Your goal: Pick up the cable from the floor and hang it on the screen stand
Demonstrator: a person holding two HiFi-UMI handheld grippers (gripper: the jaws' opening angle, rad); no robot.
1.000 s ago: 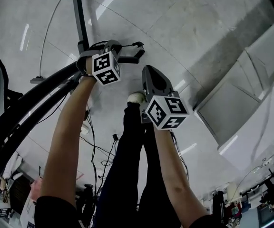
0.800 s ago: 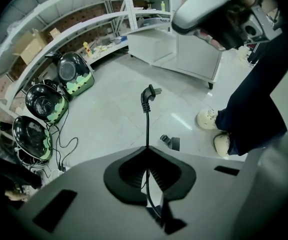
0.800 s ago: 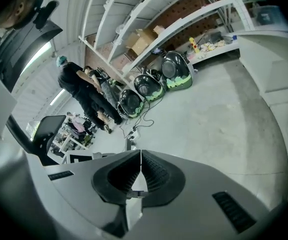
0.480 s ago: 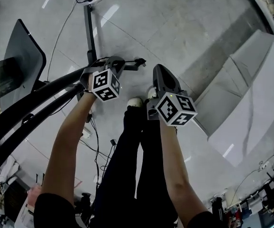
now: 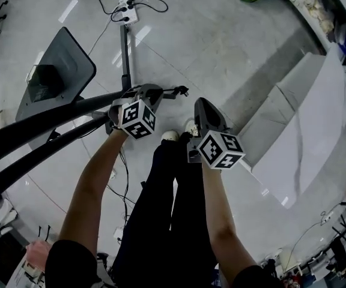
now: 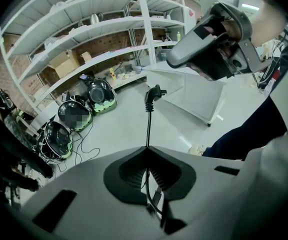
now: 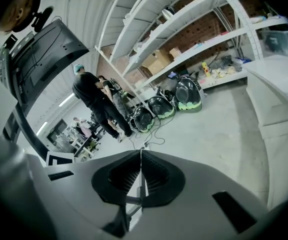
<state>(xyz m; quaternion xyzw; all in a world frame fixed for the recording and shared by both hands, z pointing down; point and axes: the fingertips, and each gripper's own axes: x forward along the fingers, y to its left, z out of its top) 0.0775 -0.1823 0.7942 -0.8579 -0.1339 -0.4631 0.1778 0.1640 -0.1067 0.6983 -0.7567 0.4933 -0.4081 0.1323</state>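
Observation:
My left gripper is shut on a thin black cable. The cable's plug end sticks out past the jaws, and in the left gripper view the plug stands above the closed left gripper. My right gripper hangs just right of it, shut, with nothing between the jaws in the right gripper view. The screen stand's black pole rises from the floor beyond the left gripper. Its dark screen is at the left and also appears as the screen in the right gripper view.
A white power strip with cables lies on the floor behind the stand. A white stepped platform stands at the right. Thick black curved bars cross the left. Shelves, black-green cases and people are farther off.
The view has swung, bringing the screen and the power strip into sight. Both grippers stay side by side. The left one still holds the cable.

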